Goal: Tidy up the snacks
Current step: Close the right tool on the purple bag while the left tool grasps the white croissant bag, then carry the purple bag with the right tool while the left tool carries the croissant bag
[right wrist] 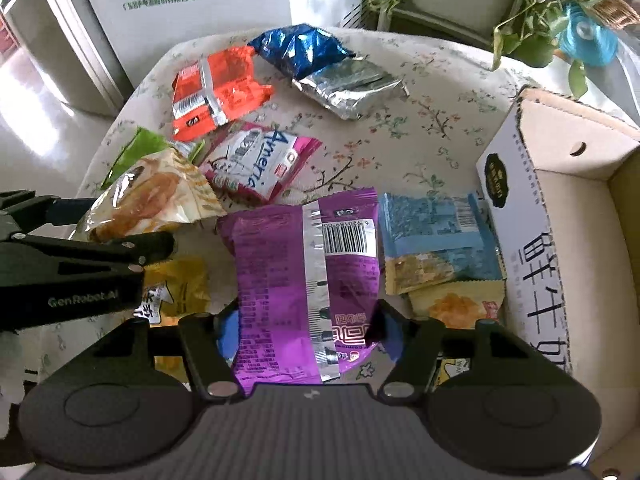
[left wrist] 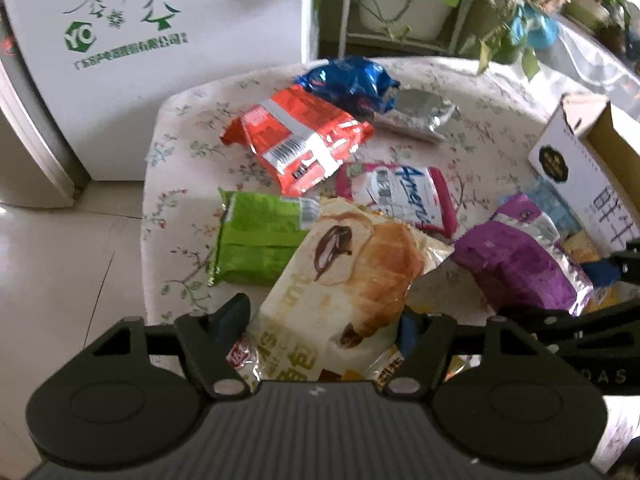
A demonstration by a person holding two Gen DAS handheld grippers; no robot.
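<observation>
My left gripper (left wrist: pixel 320 320) is shut on a cream croissant bread packet (left wrist: pixel 352 276), held above the table; it also shows in the right wrist view (right wrist: pixel 148 200). My right gripper (right wrist: pixel 304 328) is shut on a purple snack packet (right wrist: pixel 304 272), which shows in the left wrist view (left wrist: pixel 520 260) too. On the floral tablecloth (right wrist: pixel 432 120) lie a red packet (left wrist: pixel 300 136), a blue packet (left wrist: pixel 348 80), a silver packet (right wrist: pixel 348 84), a green packet (left wrist: pixel 260 236), a pink-and-white packet (right wrist: pixel 256 164), a light blue packet (right wrist: pixel 436 236) and yellow packets (right wrist: pixel 180 284).
An open cardboard box (right wrist: pixel 560 184) stands at the table's right side. A white cabinet with green tree print (left wrist: pixel 140 40) stands beyond the table's left. Potted plants on a rack (left wrist: pixel 420 0) are behind. Tiled floor (left wrist: pixel 60 260) is at the left.
</observation>
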